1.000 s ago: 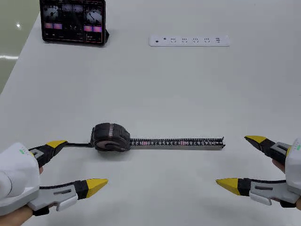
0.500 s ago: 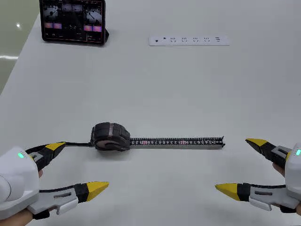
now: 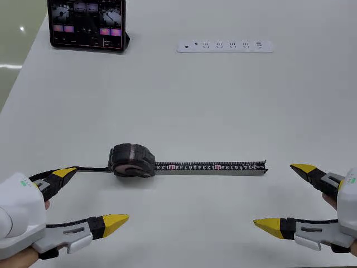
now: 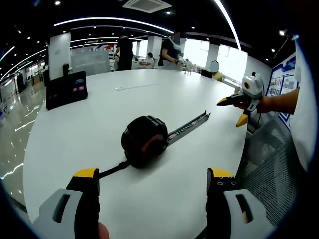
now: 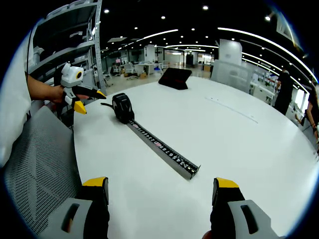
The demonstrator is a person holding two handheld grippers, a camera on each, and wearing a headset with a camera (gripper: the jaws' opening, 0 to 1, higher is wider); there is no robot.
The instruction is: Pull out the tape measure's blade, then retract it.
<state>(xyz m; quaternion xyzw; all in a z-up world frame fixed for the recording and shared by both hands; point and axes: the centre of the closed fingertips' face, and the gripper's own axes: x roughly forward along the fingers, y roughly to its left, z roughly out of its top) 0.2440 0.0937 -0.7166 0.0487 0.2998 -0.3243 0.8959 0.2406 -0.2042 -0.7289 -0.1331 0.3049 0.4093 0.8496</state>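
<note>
A black tape measure [image 3: 131, 161] lies on the white table, its blade [image 3: 211, 166] drawn out to the right and ending in a hook [image 3: 264, 166]. A black wrist strap [image 3: 92, 168] trails from the case to the left. My left gripper [image 3: 89, 196] is open, a little left of and nearer than the case, holding nothing. My right gripper [image 3: 283, 195] is open too, just right of the blade's end. In the left gripper view the case [image 4: 144, 140] sits ahead of the yellow-tipped jaws. In the right gripper view the blade's hook [image 5: 192, 172] lies ahead between the jaws.
A dark tablet [image 3: 86, 24] stands at the table's far left with its screen lit. A white power strip [image 3: 225, 46] lies at the far middle. In the left gripper view several people [image 4: 169, 50] stand beyond the table.
The blade's length looks the same. Both grippers have drifted slightly downward in the head view and remain open.
</note>
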